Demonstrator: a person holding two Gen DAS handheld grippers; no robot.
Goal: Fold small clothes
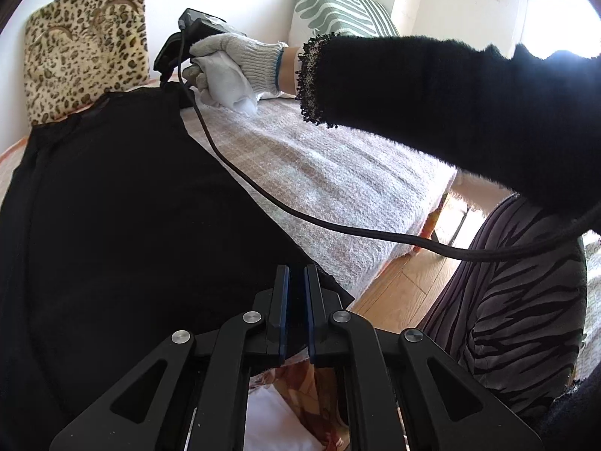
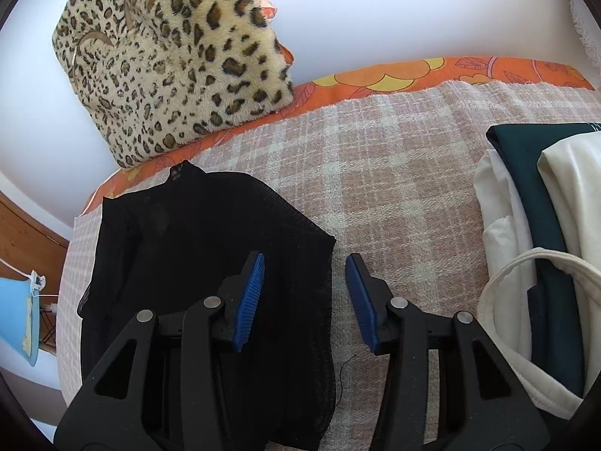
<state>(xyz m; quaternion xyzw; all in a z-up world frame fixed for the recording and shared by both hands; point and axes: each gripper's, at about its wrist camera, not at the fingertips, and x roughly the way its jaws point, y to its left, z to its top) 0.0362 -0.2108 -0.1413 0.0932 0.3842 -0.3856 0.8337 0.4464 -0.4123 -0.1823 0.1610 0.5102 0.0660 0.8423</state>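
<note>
Garment: black garment point(image 2: 210, 248) lay flat on the checked bed cover point(image 2: 394, 188).
Left hand-held gripper point(image 1: 296, 300): narrow, clamped on the garment's near edge.
Right hand-held gripper point(image 2: 305, 300): wide, straddling its right edge, holding nothing.

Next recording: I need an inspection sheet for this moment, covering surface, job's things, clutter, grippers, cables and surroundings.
Surface: bed with a pink checked blanket over an orange flowered sheet.
Job's things: black mesh garment spread flat at the blanket's left; stack of white and dark green clothes at the right.
Clutter: leopard-print cushion and a green striped cushion against the wall.
Grippers: left gripper shut on the black garment's near edge; right gripper open, straddling the garment's right edge, pads not pressing.
Cables: black cable trailing across the blanket from the right gripper.
Surroundings: white wall, wooden floor, gloved hand.
</note>
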